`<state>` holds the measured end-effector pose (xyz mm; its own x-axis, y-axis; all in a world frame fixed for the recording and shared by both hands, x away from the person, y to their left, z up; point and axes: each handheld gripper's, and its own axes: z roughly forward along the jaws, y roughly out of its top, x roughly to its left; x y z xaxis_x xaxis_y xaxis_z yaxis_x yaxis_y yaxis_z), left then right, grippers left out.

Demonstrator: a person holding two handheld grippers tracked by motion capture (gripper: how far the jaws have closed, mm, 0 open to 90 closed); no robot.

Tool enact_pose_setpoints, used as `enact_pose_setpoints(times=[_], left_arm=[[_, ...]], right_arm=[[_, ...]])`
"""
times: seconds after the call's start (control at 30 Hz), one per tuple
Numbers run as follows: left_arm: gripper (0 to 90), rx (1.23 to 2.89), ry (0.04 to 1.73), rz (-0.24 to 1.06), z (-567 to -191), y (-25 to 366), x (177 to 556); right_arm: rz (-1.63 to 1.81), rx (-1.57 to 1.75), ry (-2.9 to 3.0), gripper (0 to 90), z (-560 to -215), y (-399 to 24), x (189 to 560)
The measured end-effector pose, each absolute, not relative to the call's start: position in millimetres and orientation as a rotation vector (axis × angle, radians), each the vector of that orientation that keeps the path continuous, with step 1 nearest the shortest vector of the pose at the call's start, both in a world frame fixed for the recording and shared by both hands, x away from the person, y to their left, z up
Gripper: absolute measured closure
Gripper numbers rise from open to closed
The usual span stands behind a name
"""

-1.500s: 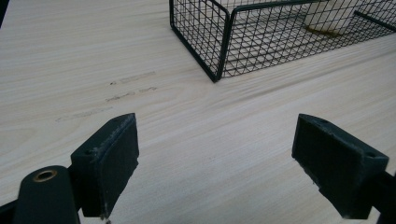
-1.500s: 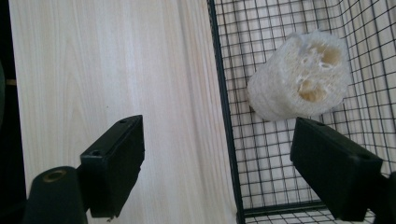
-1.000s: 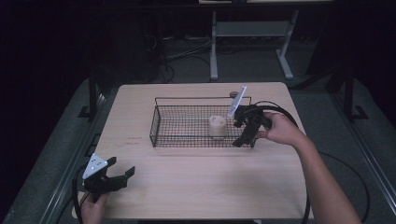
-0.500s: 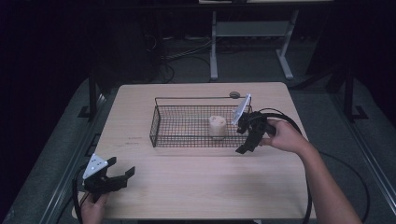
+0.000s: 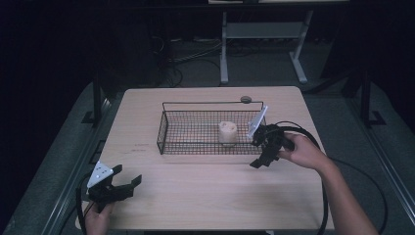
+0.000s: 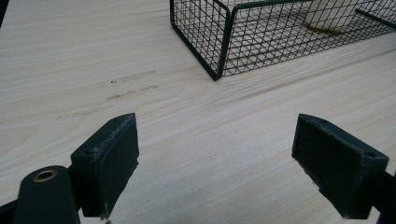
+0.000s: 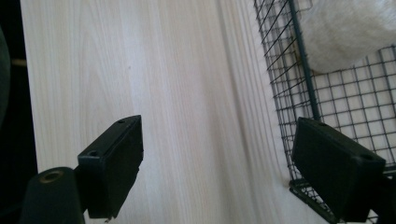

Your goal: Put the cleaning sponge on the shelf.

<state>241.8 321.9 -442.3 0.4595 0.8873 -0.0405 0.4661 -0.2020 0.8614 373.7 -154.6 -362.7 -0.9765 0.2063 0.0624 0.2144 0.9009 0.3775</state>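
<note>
My left gripper (image 5: pixel 128 185) sits with fingers spread and empty near the table's (image 5: pixel 205 205) near left corner. My right gripper (image 5: pixel 260 161), jaws just widened around nothing, hangs beside the wire basket's (image 5: pixel 164 134) right end; the pale roll (image 5: pixel 227 132) stands inside.

a wire basket (image 5: pixel 210 128) sits on the tabletop (image 5: pixel 210 200), near the far edge and about in the middle from left to right. a small roll (image 5: pixel 227 132) stands in the basket, toward its right end. a little round thing (image 5: pixel 245 99) lies on the tabletop just behind the basket's far right corner. the right gripper (image 5: pixel 260 157) is just beside the basket's near right corner. the left gripper (image 5: pixel 128 185) is at the tabletop's near left corner, well apart from the basket.
</note>
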Motion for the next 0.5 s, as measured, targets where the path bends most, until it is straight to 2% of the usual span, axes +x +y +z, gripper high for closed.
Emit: enact_pose_setpoints(times=[0.5], left_arm=[[13.9, 1.836, 1.148, 0.603, -442.9, 321.6, 241.6]], right_arm=[[-0.643, -0.329, -3.028, 14.6, -373.1, -164.0, 357.7]])
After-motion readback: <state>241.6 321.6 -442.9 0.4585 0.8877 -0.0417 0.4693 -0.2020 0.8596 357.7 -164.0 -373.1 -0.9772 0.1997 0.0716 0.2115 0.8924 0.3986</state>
